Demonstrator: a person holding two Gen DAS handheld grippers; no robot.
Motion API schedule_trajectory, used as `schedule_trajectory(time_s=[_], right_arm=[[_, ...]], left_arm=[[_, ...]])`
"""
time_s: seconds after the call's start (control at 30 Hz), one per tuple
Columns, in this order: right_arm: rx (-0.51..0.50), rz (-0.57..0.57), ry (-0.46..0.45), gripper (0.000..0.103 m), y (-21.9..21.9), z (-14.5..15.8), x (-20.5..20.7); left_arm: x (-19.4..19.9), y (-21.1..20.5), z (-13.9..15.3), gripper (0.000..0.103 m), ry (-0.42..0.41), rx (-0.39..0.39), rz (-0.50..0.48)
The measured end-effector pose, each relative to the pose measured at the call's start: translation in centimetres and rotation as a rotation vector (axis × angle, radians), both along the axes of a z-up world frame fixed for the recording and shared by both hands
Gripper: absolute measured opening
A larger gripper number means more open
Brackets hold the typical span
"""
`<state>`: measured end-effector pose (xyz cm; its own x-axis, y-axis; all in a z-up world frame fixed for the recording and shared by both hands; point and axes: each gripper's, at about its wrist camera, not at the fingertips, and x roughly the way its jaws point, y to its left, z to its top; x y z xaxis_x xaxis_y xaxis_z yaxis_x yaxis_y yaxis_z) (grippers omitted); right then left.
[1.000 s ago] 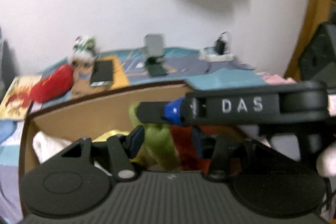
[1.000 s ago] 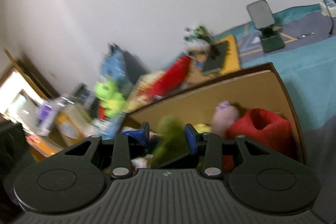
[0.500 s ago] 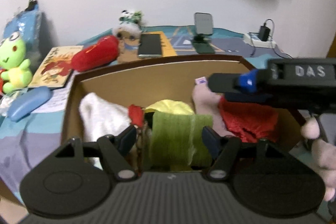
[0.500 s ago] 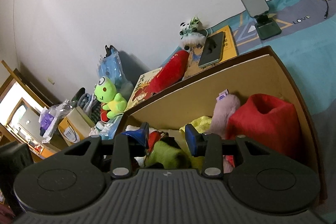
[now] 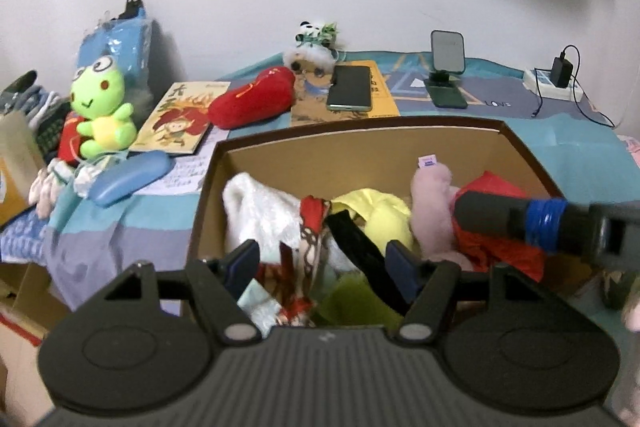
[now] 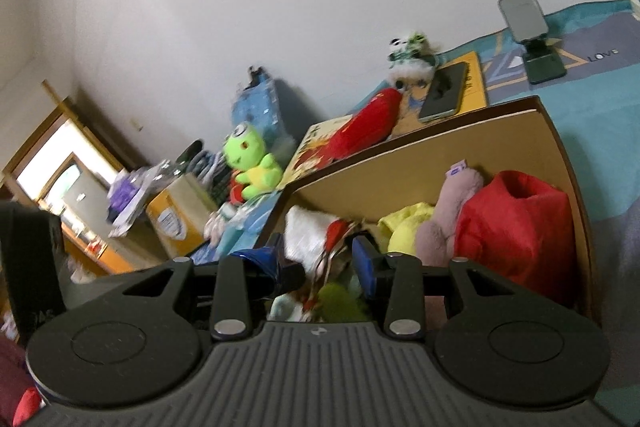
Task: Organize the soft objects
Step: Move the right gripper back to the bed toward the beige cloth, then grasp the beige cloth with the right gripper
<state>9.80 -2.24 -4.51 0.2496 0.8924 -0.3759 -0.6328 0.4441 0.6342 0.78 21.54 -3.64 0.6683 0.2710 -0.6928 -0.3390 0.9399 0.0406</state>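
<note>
A brown box [image 5: 360,131] sits on a blue bed cover [image 5: 568,131], and it is full of soft things. Inside the box there is a white fluffy toy [image 5: 260,211] on the left, a yellow toy [image 5: 384,215] in the middle, a pink toy [image 5: 432,195] next to it, and a red cloth [image 6: 516,227] on the right side. A green cloth [image 5: 352,303] lies at the near edge of the box, low down. The left gripper [image 5: 324,265] hangs over the near side of the box with its fingers wide apart and nothing between them but the pile below. The right gripper [image 6: 316,263] is also over the near side of the box, its fingers apart and holding nothing. Behind the box, a red plush [image 5: 252,103] lies on the bed, and a green frog toy [image 5: 100,99] sits farther left of the box. A phone [image 5: 350,87] lies behind the box too.
</note>
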Motion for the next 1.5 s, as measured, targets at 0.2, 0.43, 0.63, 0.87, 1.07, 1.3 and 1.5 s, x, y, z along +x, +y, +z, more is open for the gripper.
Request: schedule_trajectory(time_s=[0.2, 0.43, 0.63, 0.87, 1.07, 1.3, 1.5], right_arm=[[-0.017, 0.071, -0.008, 0.022, -2.0, -0.1, -0.9], [-0.037, 0.114, 0.035, 0.022, -4.8, -1.6, -1.2], [-0.058, 0.117, 0.077, 0.022, -7.6, -3.3, -1.3], [-0.095, 0.052, 0.130, 0.022, -12.5, -5.7, -0.3], [-0.144, -0.085, 0.191, 0.022, -18.8, -7.9, 1.1], [-0.179, -0.312, 0.279, 0.023, -26.1, -10.0, 3.6], [-0.122, -0.436, 0.367, 0.023, -28.7, -10.7, 6.3]], left_arm=[[-1.1, -3.0, 0.5, 0.069, 0.023, 0.045, 0.062], [-2.2, -6.7, -0.1, 0.071, 0.080, 0.079, 0.114], [-2.6, -9.9, -1.4, 0.071, 0.130, 0.084, 0.129], [-1.5, -14.4, -3.4, 0.072, 0.192, 0.062, 0.073], [0.5, -19.2, -5.3, 0.074, 0.229, 0.029, -0.070], [3.8, -24.7, -6.8, 0.075, 0.210, -0.054, -0.288], [7.8, -29.0, -8.0, 0.077, 0.128, -0.070, -0.466]])
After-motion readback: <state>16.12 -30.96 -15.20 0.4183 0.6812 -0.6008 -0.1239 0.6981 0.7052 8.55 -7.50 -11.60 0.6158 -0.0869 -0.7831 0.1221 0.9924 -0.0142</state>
